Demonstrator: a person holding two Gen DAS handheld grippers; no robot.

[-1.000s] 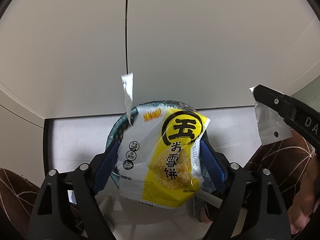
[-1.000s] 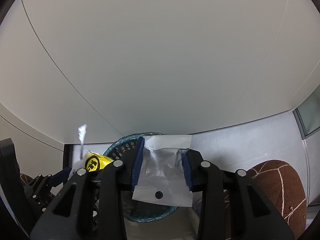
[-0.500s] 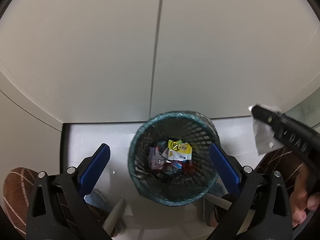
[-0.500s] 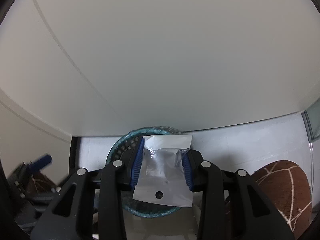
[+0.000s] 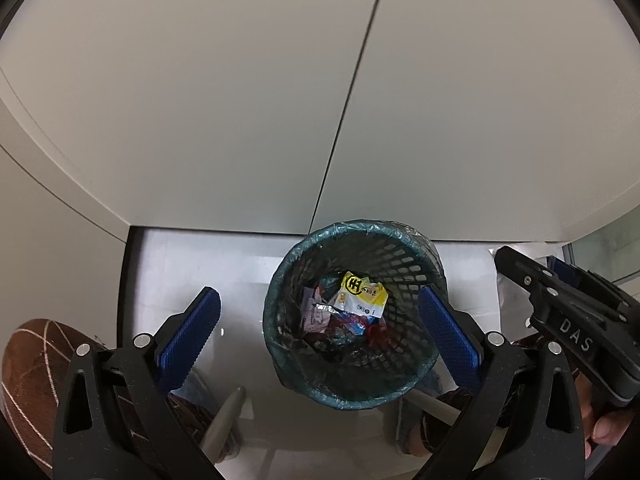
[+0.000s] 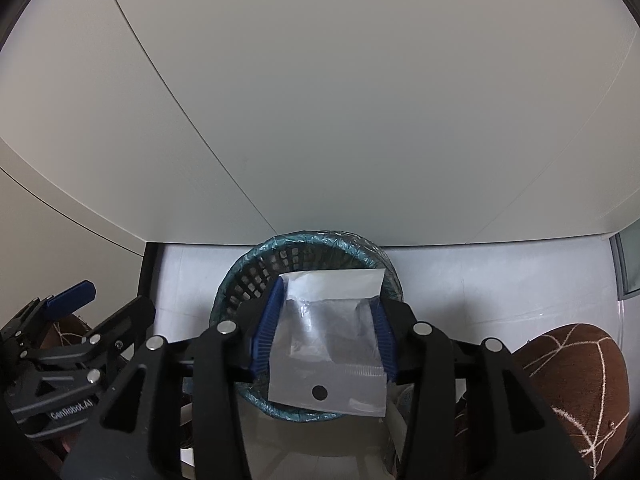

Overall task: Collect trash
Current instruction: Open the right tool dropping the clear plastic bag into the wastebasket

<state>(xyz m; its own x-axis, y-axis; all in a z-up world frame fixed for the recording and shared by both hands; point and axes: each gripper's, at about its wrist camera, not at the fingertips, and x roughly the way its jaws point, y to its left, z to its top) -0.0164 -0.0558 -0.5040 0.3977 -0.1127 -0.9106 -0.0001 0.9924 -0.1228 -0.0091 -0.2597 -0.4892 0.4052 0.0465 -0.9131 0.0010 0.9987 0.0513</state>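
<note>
A teal mesh trash bin [image 5: 304,272] with a plastic liner stands on the white floor by the wall. A yellow snack wrapper [image 5: 362,294] lies inside it on other wrappers. My left gripper [image 5: 320,312] is open and empty, above the bin's left side. My right gripper [image 6: 328,320] is shut on a clear plastic zip bag [image 6: 330,340] and holds it over the bin [image 6: 236,276]. The right gripper also shows at the right edge of the left wrist view [image 5: 560,312].
A white wall with a panel seam [image 5: 348,96] rises right behind the bin. Brown patterned cushions [image 6: 572,364] sit at the lower right and lower left [image 5: 28,364]. Grey metal legs [image 5: 224,416] cross the floor below the bin.
My left gripper opened and let the yellow wrapper drop into the bin. My right gripper, still holding the clear bag, moved closer over the bin.
</note>
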